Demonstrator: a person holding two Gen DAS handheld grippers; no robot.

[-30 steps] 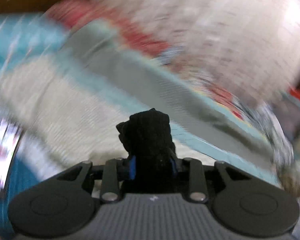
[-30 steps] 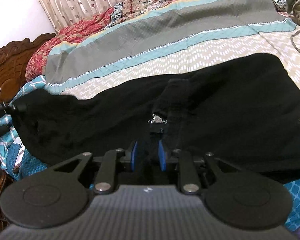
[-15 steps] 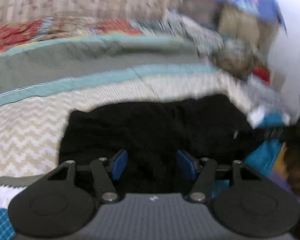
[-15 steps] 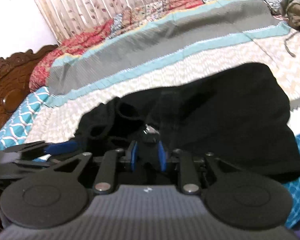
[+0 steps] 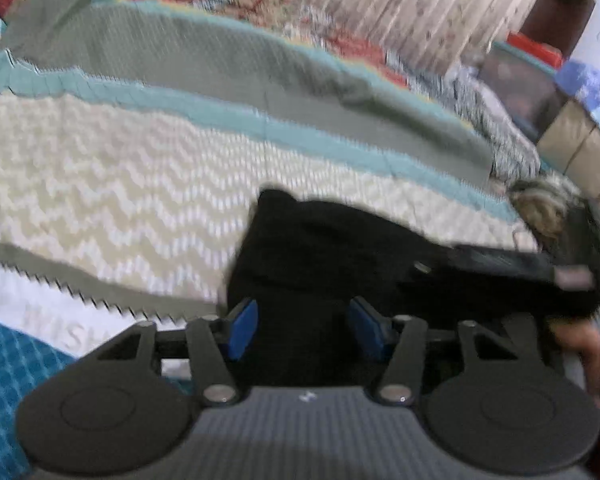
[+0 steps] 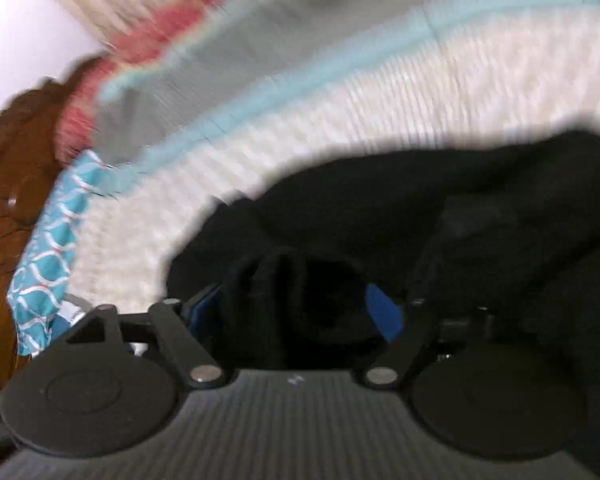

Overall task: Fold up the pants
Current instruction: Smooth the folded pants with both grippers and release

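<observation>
The black pants [image 5: 324, 252] lie folded over in a heap on the striped bedspread [image 5: 140, 184]. My left gripper [image 5: 306, 326] is open just above their near edge, blue pads apart, holding nothing. In the right wrist view the pants [image 6: 480, 216] fill the lower right, with a rolled fold of cloth between the fingers. My right gripper [image 6: 300, 312] is open over that fold, its blue pads wide apart. The other gripper [image 5: 500, 260] shows as a blurred dark bar at the right of the left wrist view.
The bedspread has grey, teal and cream zigzag bands. A carved wooden headboard [image 6: 16, 184] stands at the left. A crumpled garment [image 5: 548, 212] lies at the bed's far right. Curtains [image 5: 400, 4] hang behind the bed. Both views are blurred by motion.
My left gripper let go of the pant end after carrying it over onto the pants. My right gripper has now opened and released the waistband.
</observation>
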